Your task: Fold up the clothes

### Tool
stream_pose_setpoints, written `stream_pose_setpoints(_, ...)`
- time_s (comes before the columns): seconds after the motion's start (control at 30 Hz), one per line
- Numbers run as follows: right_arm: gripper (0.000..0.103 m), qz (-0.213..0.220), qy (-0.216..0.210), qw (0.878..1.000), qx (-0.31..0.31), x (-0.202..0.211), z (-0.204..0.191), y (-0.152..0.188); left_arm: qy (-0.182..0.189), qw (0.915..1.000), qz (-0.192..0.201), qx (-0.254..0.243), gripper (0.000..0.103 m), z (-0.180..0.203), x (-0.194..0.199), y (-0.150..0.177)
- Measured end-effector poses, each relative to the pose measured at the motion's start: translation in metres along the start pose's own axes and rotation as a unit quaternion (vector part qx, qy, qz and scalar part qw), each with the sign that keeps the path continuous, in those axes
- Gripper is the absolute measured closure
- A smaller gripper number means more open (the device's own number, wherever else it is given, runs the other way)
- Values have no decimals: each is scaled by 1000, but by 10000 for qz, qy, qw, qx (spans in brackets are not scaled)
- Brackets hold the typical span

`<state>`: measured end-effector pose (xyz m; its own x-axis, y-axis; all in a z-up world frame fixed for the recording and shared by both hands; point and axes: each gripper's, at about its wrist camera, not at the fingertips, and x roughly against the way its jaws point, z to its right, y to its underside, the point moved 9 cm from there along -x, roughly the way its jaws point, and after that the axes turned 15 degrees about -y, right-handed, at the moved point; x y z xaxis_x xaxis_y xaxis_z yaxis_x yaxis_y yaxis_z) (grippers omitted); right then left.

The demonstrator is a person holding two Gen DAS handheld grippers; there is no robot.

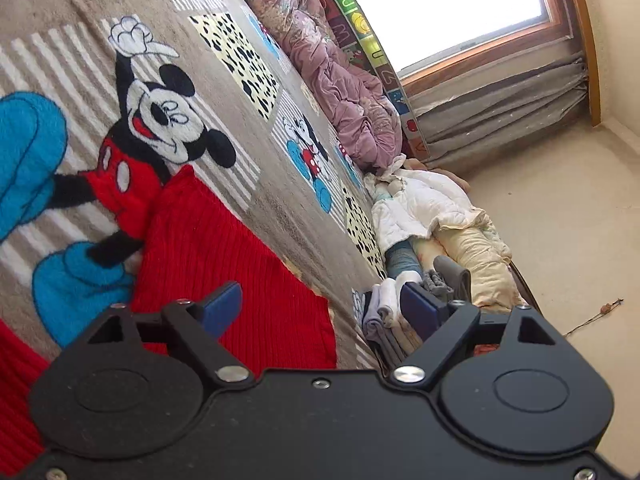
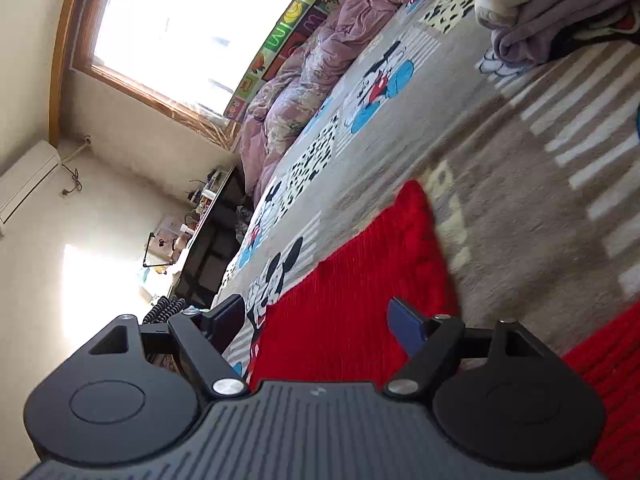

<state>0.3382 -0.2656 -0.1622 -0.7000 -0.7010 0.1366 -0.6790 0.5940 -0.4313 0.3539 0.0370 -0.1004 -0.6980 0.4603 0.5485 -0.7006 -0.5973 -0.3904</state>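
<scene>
A red knit garment (image 1: 224,264) lies flat on the cartoon-mouse blanket (image 1: 248,152) covering the bed. My left gripper (image 1: 320,308) hovers over one of its ends, jaws wide open, nothing between the blue pads (image 1: 222,308). The right wrist view shows another end of the same red knit garment (image 2: 352,280), with a further red part (image 2: 608,376) at the lower right. My right gripper (image 2: 320,316) is open just above the red cloth, holding nothing.
A pink quilt (image 1: 340,80) is bunched along the bed's far side under the window (image 1: 440,4). Folded clothes (image 1: 404,300) and a white jacket (image 1: 420,204) are stacked at the bed's end. A folded lilac pile (image 2: 560,12) sits near the right gripper's side. A dark desk (image 2: 212,240) stands by the wall.
</scene>
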Motion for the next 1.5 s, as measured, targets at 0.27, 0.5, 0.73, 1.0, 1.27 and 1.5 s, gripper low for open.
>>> stream_pose_setpoints(0.27,19,308,720,9969,20,20,23,0,-581,9983,14,81,16,-30,-8,11)
stream_pose_setpoints(0.5,20,68,819,9966,-12,0,32,-1,-481,9982,-284,237,13,-35,-43,21)
stream_pose_setpoints(0.73,23,-230,730,9958,502,9,11,36,-226,9997,21,-80,13,-22,-9,16)
stream_pose_setpoints(1.0,41,-614,477,9855,1507,41,-37,110,-473,9875,296,-1471,29,10,33,88)
stream_pose_setpoints(1.27,64,-1323,1028,9341,3153,58,-65,186,-1416,9529,-117,-2680,84,-23,38,187)
stream_pose_setpoints(1.5,65,-1498,986,9192,3505,75,-70,217,-1288,9600,-333,-2466,86,-39,46,206)
